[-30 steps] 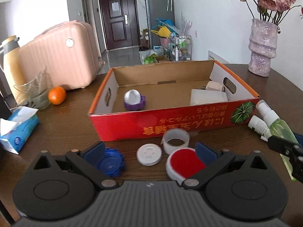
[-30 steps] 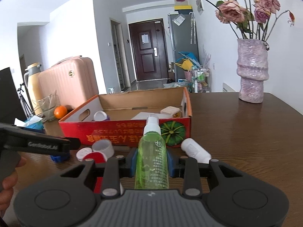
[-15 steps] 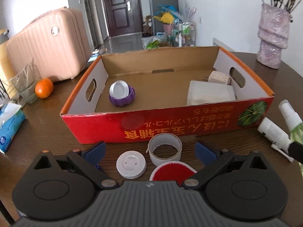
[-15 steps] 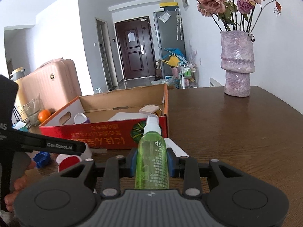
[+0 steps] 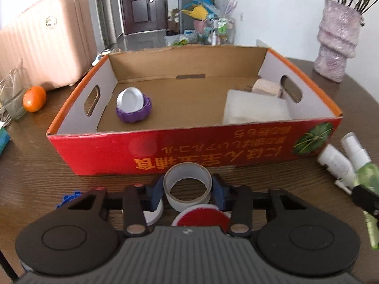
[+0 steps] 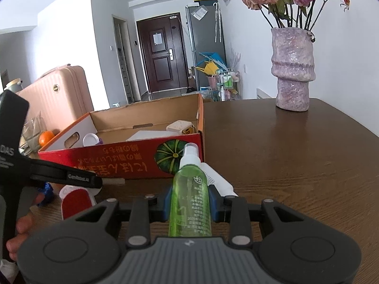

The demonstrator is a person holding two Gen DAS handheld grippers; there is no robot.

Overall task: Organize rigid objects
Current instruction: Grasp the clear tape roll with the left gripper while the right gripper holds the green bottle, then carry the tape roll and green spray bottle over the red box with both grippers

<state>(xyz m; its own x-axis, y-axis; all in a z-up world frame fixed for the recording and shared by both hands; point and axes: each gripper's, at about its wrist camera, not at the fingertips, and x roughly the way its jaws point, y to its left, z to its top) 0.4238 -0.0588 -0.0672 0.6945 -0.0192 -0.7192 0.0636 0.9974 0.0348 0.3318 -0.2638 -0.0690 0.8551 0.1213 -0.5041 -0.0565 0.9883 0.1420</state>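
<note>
- While the left gripper [image 5: 187,190] is pinching the tape roll [image 5: 187,185] between its blue pads, the roll is sitting just in front of the red box [image 5: 189,151], its open core facing up.
- Under and behind that roll, a red disc [image 5: 201,217] and a white cap [image 5: 154,213] are lying on the table [image 5: 35,165], and a blue cap [image 5: 68,198] is peeking out at the left.
- Inside the box, a white lid is resting tilted on a purple ring [image 5: 135,114] near the left wall, while a white block [image 5: 255,106] and a beige cube [image 5: 266,87] are sitting by the right wall.
- The right gripper [image 6: 190,203] is clamping a green spray bottle [image 6: 190,196] by its body, nozzle pointing toward the box [image 6: 123,158].
- A white bottle [image 6: 218,179] is lying on the table just right of the green one.
- An orange [image 5: 34,98] is sitting left of the box, and a vase [image 6: 293,71] is standing well beyond it on the right.
</note>
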